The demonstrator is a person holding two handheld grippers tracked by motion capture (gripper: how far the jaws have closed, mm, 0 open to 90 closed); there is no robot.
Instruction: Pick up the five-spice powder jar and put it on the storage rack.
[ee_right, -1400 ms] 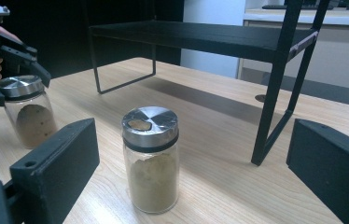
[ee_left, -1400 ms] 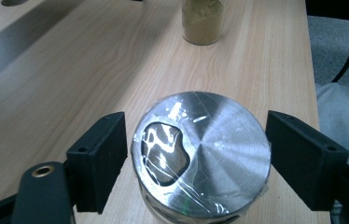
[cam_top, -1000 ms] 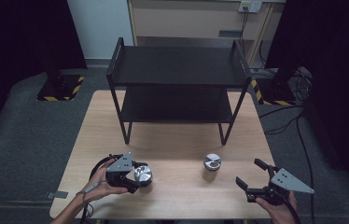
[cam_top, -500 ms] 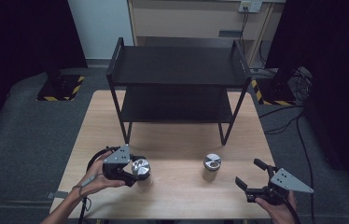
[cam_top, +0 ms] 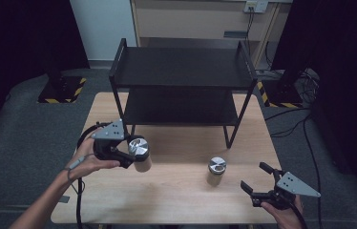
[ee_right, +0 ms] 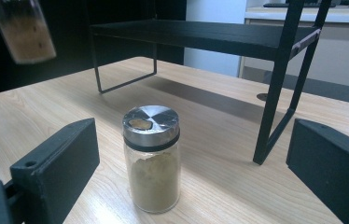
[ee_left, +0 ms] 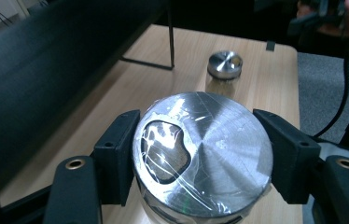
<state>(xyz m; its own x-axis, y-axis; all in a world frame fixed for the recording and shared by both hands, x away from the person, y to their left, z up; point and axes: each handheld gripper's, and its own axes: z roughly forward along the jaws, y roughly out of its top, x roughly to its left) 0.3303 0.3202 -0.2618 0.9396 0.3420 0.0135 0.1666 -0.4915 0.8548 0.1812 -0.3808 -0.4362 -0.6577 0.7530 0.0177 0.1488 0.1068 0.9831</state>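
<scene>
From the high view, the left gripper [cam_top: 128,151] is closed on a spice jar with a silver lid [cam_top: 139,151], holding it clear of the wooden table [cam_top: 176,191] on the left side, just in front of the black two-tier shelf rack [cam_top: 181,71] that stands at the far half of the table. A second spice jar [cam_top: 217,170] stands upright on the table right of centre, near the rack's front right leg. The right gripper [cam_top: 256,177] sits at the near right edge of the table, its jaws spread wide with nothing between them, pointing toward that standing jar but well apart from it. In the left gripper view, the two black jaws press on either side of the held jar's lid [ee_left: 203,154], which carries clear film and a dark opening in its top; beyond it the second jar [ee_left: 224,71] stands on the table. In the right gripper view, the jaws stand far apart and empty, and the standing jar [ee_right: 152,158], filled with tan powder, is upright just ahead between them, untouched; the lifted jar [ee_right: 22,29] shows at the upper left, above the tabletop.
</scene>
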